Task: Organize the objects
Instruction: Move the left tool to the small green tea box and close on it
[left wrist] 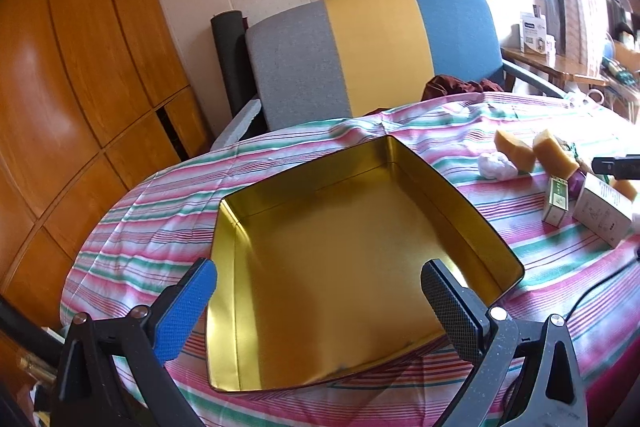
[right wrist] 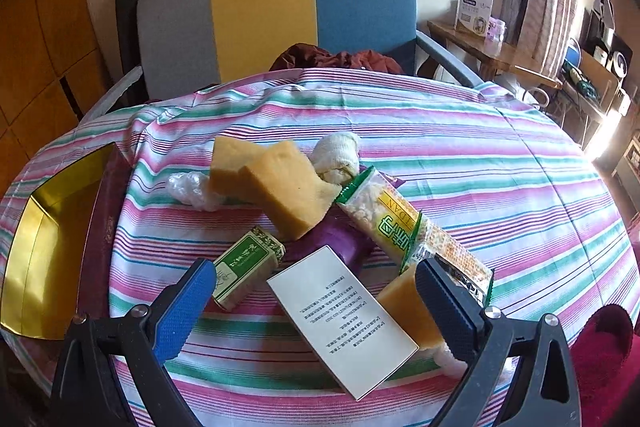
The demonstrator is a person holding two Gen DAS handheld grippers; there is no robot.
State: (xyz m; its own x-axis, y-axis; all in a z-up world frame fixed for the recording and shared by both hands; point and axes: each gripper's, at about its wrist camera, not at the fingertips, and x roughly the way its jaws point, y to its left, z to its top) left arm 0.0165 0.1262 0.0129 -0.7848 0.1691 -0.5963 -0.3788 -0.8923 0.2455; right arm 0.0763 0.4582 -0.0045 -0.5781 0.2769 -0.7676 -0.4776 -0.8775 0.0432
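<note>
An empty gold tin box (left wrist: 336, 247) lies on the striped tablecloth (left wrist: 152, 227), and my left gripper (left wrist: 320, 291) hovers open over its near edge. In the right wrist view a pile holds yellow sponges (right wrist: 288, 187), a small green box (right wrist: 244, 271), a white box with printed text (right wrist: 340, 315), a green-and-yellow snack packet (right wrist: 396, 223), a purple packet (right wrist: 336, 243), a white cloth roll (right wrist: 336, 155) and crumpled clear plastic (right wrist: 188, 187). My right gripper (right wrist: 312, 291) is open just above the white box, with another sponge (right wrist: 408, 307) beside its right finger.
A chair with grey, yellow and blue panels (right wrist: 264, 11) stands behind the table, dark red cloth (right wrist: 340, 59) on its seat. A wooden side table (right wrist: 488, 47) with a white carton is at the right. The tin box (right wrist: 44, 247) lies left of the pile.
</note>
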